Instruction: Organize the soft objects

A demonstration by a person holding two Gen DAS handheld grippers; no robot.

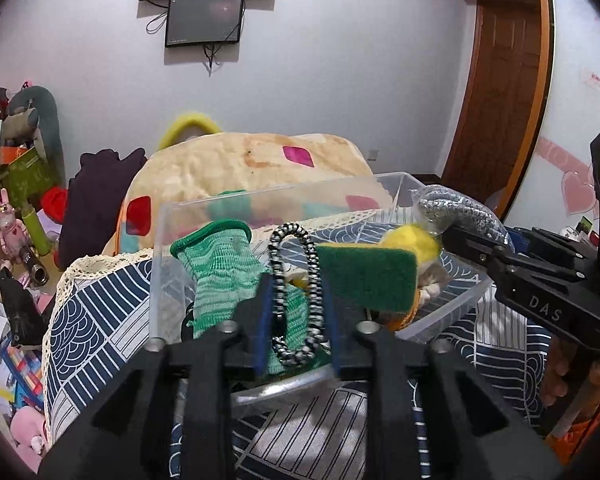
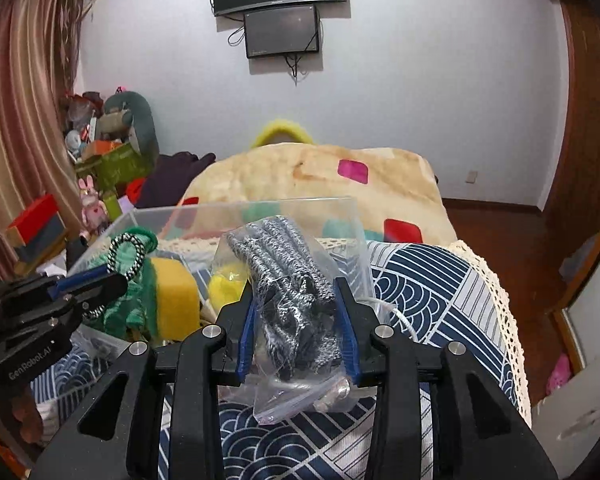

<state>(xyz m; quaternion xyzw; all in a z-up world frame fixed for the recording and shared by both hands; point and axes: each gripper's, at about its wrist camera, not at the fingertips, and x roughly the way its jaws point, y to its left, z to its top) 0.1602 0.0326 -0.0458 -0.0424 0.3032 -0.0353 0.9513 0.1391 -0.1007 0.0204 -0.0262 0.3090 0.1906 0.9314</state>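
Underneath, a navy-and-white patterned cloth with a lace edge covers the surface, with a cream blanket heaped behind it. On the cloth stands a clear bin holding a green glove and a sponge. Above it, the left gripper clasps a braided loop, and the right gripper clasps a bagged cord. 2 screens hang on the white wall.
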